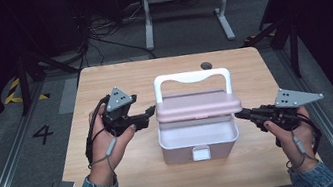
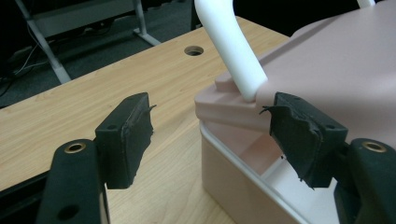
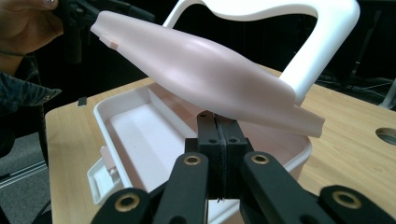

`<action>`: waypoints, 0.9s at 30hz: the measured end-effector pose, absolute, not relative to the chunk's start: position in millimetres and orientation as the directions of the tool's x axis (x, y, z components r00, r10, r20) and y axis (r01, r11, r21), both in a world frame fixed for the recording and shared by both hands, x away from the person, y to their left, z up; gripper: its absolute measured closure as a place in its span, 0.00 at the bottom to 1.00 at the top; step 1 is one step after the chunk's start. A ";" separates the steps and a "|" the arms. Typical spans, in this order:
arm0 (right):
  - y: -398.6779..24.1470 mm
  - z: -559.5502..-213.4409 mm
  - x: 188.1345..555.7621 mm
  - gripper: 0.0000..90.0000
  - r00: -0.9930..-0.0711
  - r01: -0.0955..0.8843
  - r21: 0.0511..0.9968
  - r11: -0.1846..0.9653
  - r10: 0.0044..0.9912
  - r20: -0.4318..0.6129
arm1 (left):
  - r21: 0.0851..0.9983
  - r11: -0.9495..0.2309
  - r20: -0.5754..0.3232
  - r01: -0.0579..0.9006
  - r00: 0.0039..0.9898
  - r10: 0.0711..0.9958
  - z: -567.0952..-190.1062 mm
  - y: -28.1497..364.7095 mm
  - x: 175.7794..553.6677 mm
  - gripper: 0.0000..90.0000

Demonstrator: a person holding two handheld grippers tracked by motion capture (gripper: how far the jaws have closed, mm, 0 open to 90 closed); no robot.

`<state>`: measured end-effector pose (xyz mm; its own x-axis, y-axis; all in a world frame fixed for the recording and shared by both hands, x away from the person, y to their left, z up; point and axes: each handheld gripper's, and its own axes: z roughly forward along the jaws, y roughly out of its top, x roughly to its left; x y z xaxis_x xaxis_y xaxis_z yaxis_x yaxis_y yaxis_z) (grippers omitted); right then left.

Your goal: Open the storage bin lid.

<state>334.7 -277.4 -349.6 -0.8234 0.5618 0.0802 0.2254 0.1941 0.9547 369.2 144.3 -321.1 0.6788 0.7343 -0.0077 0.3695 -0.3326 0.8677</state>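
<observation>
Pink plastic box (image 1: 199,139) mid-table, lid (image 1: 198,105) half-raised: light, stiff, slick, so I'd grip its thin end rims; my left tongs (image 1: 150,111) gape empty at one end, right tongs (image 1: 241,113) clenched under the other.

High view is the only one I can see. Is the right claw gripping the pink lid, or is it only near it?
Observer: It grips nothing. In the right gripper view the right claw is shut, with its tip under the raised lid.
Operator: And the left claw?
Observer: The left gripper view shows the left claw open. One pad is at the lid's corner by the white handle; the other is over the table.
Operator: Is something inside the box?
Observer: The part of the box that shows under the lid holds nothing.
</observation>
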 end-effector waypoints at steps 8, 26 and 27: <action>-277.2 -345.2 339.7 1.00 -0.822 0.218 0.960 0.175 0.563 0.083 | 0.843 -0.389 0.028 0.371 0.692 0.721 -325.5 143.3 366.0 0.33; -276.0 -341.8 341.3 1.00 -0.819 0.214 0.963 0.160 0.568 0.088 | 0.876 -0.415 0.097 0.245 0.753 0.651 -322.8 122.4 361.7 0.32; -275.9 -341.8 341.2 1.00 -0.819 0.214 0.964 0.161 0.568 0.087 | 0.880 -0.409 0.096 0.241 0.753 0.651 -321.9 122.0 361.6 0.32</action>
